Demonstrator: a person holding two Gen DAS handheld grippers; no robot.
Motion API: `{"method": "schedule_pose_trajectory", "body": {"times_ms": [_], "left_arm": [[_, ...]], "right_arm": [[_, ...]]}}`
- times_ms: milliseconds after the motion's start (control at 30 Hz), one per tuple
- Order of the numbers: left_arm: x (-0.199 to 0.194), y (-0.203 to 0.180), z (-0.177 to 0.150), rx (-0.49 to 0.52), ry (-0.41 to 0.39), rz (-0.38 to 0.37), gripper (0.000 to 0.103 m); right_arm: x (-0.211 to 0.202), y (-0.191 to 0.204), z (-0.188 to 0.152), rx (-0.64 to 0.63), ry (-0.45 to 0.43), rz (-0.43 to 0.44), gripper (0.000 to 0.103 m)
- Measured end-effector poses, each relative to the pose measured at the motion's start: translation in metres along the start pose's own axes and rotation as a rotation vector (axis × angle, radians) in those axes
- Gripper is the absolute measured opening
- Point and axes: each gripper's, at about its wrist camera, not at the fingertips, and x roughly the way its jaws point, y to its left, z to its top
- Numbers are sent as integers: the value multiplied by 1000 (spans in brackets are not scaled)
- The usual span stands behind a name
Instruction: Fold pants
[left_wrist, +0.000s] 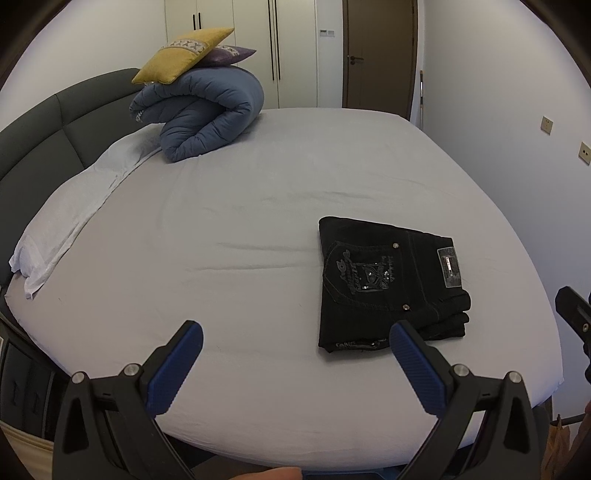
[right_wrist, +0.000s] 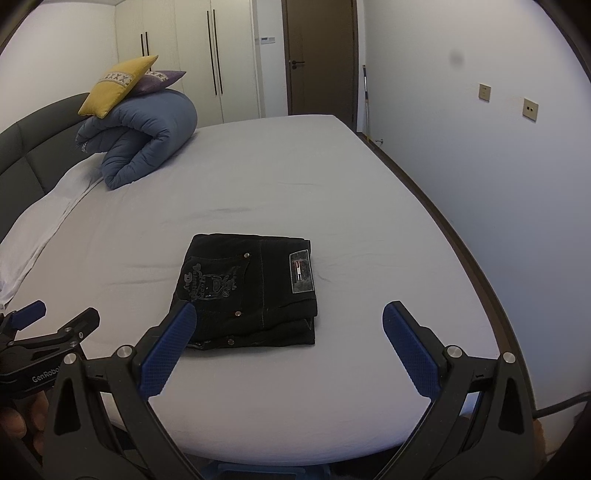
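Black denim, the pants (right_wrist: 248, 291) lie as a compact stacked bundle on the bed (right_wrist: 332, 192), near its front edge, back pocket and waistband patch facing up. To me that layered shape says the folding is done or nearly so. I hold my left gripper (left_wrist: 295, 350) with its blue pads spread wide and nothing between them, low over the sheet just left of the bundle. My right gripper (right_wrist: 288, 332) gapes the same way, empty, hanging above the near edge with the bundle partly behind its left pad. Neither touches the cloth, as far as I can tell. A rolled duvet (left_wrist: 207, 114) with cushions (left_wrist: 181, 55) sits well apart by the headboard, leaving the folding area free.
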Motion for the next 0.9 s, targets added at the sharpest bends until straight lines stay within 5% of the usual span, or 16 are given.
{"method": "schedule_pose_trajectory", "body": {"times_ms": [900], "left_arm": [[0, -1, -2, -5, 5, -4, 103]], "right_arm": [[5, 12, -1, -12, 4, 9, 103]]}}
